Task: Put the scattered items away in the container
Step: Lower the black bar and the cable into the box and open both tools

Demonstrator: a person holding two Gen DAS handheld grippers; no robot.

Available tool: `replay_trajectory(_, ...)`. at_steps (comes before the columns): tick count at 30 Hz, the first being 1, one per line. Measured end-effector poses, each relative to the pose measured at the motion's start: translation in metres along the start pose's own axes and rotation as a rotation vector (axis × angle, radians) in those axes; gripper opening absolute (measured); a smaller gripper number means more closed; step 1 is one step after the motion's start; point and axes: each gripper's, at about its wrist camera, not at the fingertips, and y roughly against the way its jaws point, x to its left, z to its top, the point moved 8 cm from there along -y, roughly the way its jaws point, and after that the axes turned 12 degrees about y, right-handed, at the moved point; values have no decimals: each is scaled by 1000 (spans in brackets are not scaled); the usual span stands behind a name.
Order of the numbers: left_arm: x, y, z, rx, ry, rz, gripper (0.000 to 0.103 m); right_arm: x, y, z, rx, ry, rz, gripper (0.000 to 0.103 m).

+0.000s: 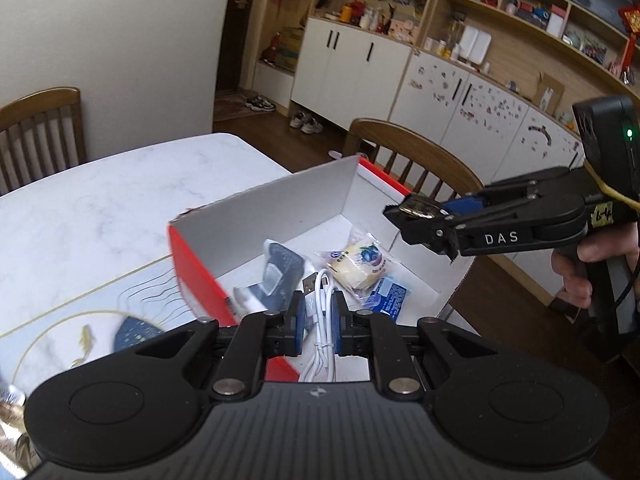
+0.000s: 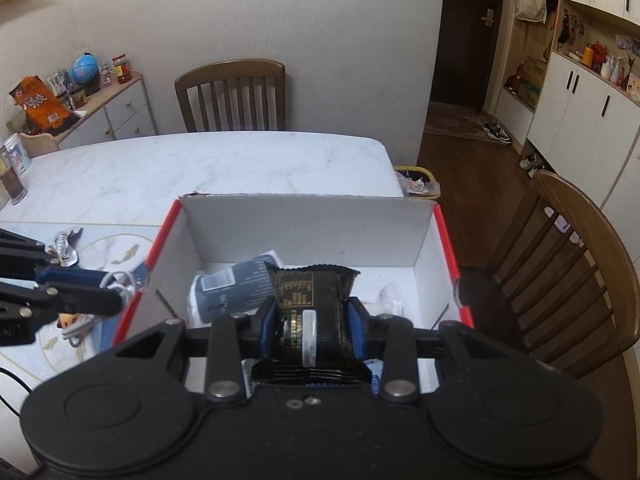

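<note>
Left gripper (image 1: 318, 316) is clamping a coiled white USB cable (image 1: 320, 320), jaws nearly together, cable loops hanging between the blue pads (image 1: 298, 320); it is sitting over the near edge of the box (image 1: 192, 264). Right gripper (image 2: 312, 324) is gripping a black snack pack (image 2: 310, 312) with gold print, jaws closed on its sides, pack upright over the box interior. A hand (image 1: 580, 276) is wrapping the right gripper's handle. Box is red outside, white inside, open-topped, standing on the marble counter (image 2: 200, 168). Lying inside the box: a dark blue pouch (image 1: 280, 272), a yellow wrapped pastry (image 1: 362, 264), a small blue packet (image 1: 390, 294). A silver wrapper (image 2: 66, 246) is lying on the counter left of the box.
</note>
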Motion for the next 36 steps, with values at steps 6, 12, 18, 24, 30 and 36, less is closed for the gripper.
replay_trajectory(6,-11,-23,2,48,-75,3,12,-9,-9,-1,12,-5,8,35)
replay_trajectory(12,-19,-46,5,108,-127,1,12,-16,-22,3,26,-18,21,35)
replay_trajectory(18,-22,-71,2,173,-150,35,12,-25,-39,10,42,-51,33,35)
replay_trajectory(24,-19,-91,-4,232,-154,53,12,-26,-61,12,77,-62,42,35)
replay_trajectory(30,-16,-105,-2,256,-142,71,12,-26,-82,12,117,-56,41,35)
replay_trajectory(36,-16,-117,0,274,-138,75,12,-27,-105,11,160,-28,23,35)
